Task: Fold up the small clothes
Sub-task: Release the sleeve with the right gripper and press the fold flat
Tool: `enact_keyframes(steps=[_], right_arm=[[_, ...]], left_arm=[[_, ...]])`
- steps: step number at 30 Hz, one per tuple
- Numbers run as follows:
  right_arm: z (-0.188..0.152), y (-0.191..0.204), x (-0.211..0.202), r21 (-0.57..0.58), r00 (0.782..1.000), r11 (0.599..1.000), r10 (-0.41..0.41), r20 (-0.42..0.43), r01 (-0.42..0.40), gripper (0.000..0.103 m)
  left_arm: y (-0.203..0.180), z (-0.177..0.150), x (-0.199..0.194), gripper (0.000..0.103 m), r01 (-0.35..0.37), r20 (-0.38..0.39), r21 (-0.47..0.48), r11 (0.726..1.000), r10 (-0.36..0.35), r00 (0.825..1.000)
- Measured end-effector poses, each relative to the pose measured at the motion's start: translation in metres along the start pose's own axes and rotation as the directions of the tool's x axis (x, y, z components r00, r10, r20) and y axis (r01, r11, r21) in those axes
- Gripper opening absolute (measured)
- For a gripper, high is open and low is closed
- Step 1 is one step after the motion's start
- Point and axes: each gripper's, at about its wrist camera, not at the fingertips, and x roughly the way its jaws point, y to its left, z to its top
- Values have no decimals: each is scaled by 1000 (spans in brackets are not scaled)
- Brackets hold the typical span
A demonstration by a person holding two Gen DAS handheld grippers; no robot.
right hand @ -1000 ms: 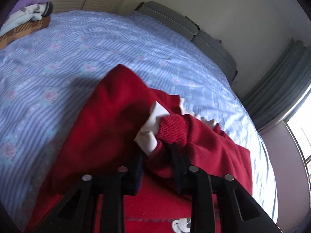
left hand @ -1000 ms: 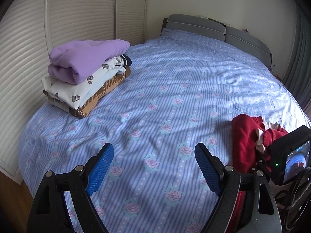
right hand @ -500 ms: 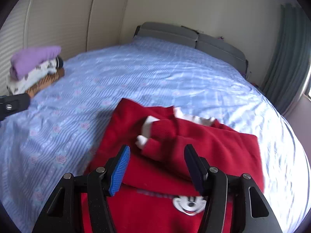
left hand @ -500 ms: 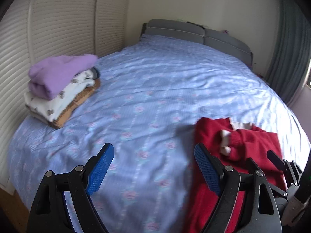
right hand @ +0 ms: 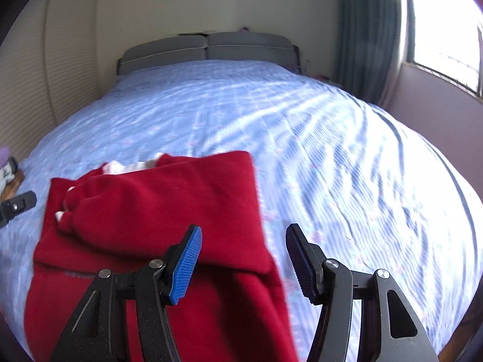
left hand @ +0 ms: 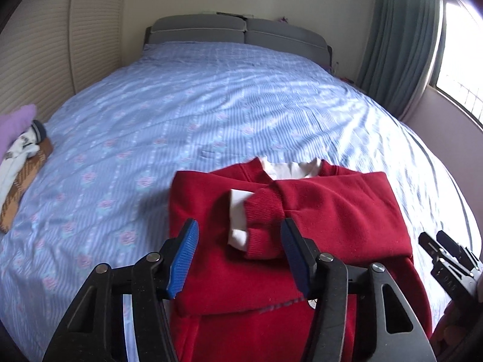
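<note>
Two grippers hang above the near side of the bed (left hand: 229, 96), and both have their jaws spread apart with nothing between them. The left gripper (left hand: 238, 256) is over the middle of the red sweater (left hand: 332, 211); the ribbed cuff (left hand: 262, 208) of one sleeve, with a white lining showing at its end, lies below the gap between the blue pads. The right gripper (right hand: 243, 262) is over the right edge of the red sweater (right hand: 169, 199), so that its left pad is above the red cloth and its right pad is above the blue sheet.

The sweater lies flat on the blue flowered sheet, near the foot of the bed. Its upper part is folded down over the lower part, the sleeves are crossed over the chest, and a white collar (left hand: 289, 169) shows at the far edge.

At the left edge of the bed, well apart from the sweater, stands a stack of folded clothes (left hand: 21, 150): purple on top, then white, then brown checked. A grey headboard (left hand: 238, 31) closes the far end, and a green curtain (left hand: 401, 39) hangs beside the window on the right.
</note>
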Motion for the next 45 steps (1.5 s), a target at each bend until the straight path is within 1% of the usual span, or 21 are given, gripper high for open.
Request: enact_keyframes(steps=[2,5,7,9,12,14,19,23,24,27,30,32,34,35,36,37,39,40,42,43,45], right_arm=[[-3,-9,5,19,1000,1000,-1,-10,1,58],[-8,-14,13,29,1000,1000,2,-20,-2,58],[-10,-15,18,33,1000,999,9,-27,-8,58],[-11,-13,24,34,999,999,15,-33,-14,58],[-14,-13,29,31,999,999,18,-38,-17,58],[-16,-14,29,35,999,999,20,-37,-18,58],[-20,-19,35,47,999,999,14,-50,-11,58],[-28,-23,46,45,995,999,-18,-96,23,58],[-30,-25,47,54,995,998,-17,-101,22,58],[-28,-26,42,62,995,998,-23,-92,29,58],[-21,-25,27,68,999,998,-6,-53,10,58],[-13,-22,17,68,1000,998,10,-16,-8,58],[-4,-16,15,57,999,998,34,2,-34,58],[0,-12,17,50,999,997,54,5,-54,58],[4,-7,19,41,997,996,73,4,-74,58],[9,-1,23,28,995,995,96,4,-96,58],[12,8,28,3,989,989,145,5,-145,58],[13,13,31,-2,983,983,183,-4,-183,58],[10,19,41,11,966,967,255,-40,-255,58],[8,20,48,18,965,967,253,-68,-252,58],[-1,19,62,24,970,978,209,-121,-208,58]], left_arm=[[-5,0,11,48,8,-22,12,1000,-8,1000],[-5,-4,28,45,14,-58,10,1000,-14,998],[-4,-8,36,40,25,-78,8,1000,-24,997],[-3,-13,44,29,38,-100,2,999,-38,994],[-2,-18,50,16,35,-110,-10,999,-36,993],[-3,-21,49,13,38,-112,-15,999,-40,993],[-3,-33,39,10,2,-104,-16,1000,-3,995],[1,-49,39,4,-21,-123,-29,999,17,992],[2,-52,39,2,-17,-127,-35,999,12,992],[2,-52,35,2,0,-120,-42,999,-5,993],[-4,-38,22,2,21,-72,-38,999,-23,997],[-12,-26,11,3,32,-26,-14,999,-33,999],[-24,-12,7,6,63,3,14,998,-64,998],[-30,-6,8,14,84,6,29,996,-85,996],[-36,-1,11,25,93,3,42,995,-93,996],[-40,3,14,30,100,2,55,993,-101,995],[-48,7,24,45,116,-1,77,990,-116,993],[-49,7,32,47,126,-19,72,989,-125,992],[-47,3,44,58,142,-53,40,989,-140,989],[-44,1,50,60,139,-66,26,990,-137,988],[-37,-9,64,64,102,-103,13,995,-100,990]])
